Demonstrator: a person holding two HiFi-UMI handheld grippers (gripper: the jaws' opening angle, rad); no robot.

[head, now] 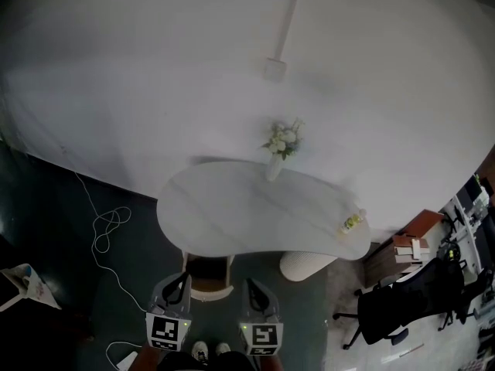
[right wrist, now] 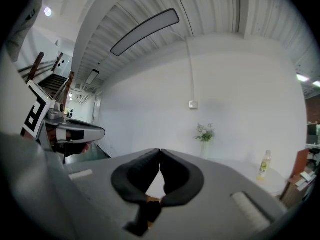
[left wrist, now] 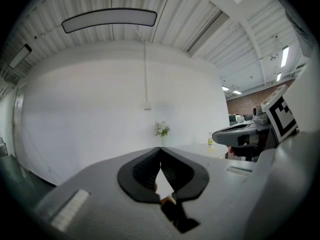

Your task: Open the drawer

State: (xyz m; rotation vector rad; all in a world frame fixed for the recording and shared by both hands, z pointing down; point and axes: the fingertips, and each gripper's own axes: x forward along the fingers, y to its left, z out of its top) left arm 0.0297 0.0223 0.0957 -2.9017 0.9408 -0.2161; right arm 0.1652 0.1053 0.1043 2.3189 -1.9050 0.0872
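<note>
Drawer: you can't pick out its front in any view. The one candidate is the small white-framed cabinet (head: pixel 209 275) with a brown top, tucked under the near edge of the bench (head: pixel 232 215), just ahead of your left tool (head: pixel 183 280). On the bench, a white vase (head: pixel 274 167) at the far edge holds white flowers (head: pixel 282 139), and a small bottle (head: pixel 352 222) of yellowish liquid stands upright at the right end. Your left tool's jaws are together on nothing. Your right tool (head: pixel 252 287) is the same, pads meeting and empty.
</note>
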